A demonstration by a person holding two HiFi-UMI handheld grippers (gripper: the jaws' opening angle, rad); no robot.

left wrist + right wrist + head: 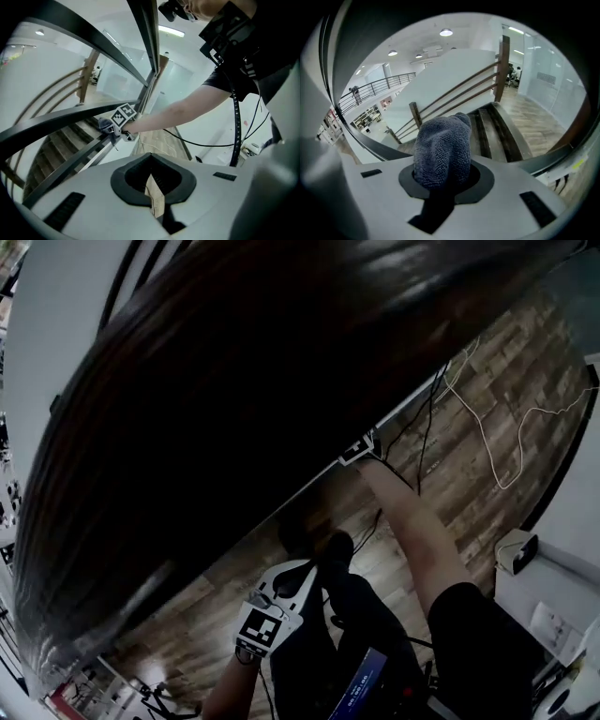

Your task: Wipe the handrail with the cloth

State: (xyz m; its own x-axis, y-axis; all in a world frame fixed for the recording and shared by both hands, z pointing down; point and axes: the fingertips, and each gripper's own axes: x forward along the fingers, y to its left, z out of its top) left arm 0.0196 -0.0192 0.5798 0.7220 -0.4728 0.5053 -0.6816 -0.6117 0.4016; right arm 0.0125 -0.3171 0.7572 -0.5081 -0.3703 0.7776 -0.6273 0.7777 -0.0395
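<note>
The jaws of my right gripper (pixel 440 185) are pinching the cloth (pixel 443 150) - a grey-blue bunch that sticks out past the tips. I think it is held that way so the soft part meets the wood first, not the hard jaws.

The jaws of my left gripper (pixel 153 190) are almost pressed together. Only a thin slit shows between them, and nothing is in it. That gripper hangs low, near my legs and well away from the handrail (pixel 234 409). It has no job in the wiping, so it waits out of the way.

In the head view the handrail is a big dark bar that fills most of the picture. My right arm (pixel 417 531) is stretched out, and the right gripper is up at the rail's lower edge. From the left gripper view, the cloth looks to be at the rail, but I cannot tell if it is touching. I think the wiping is only starting - the rail is long.
</note>
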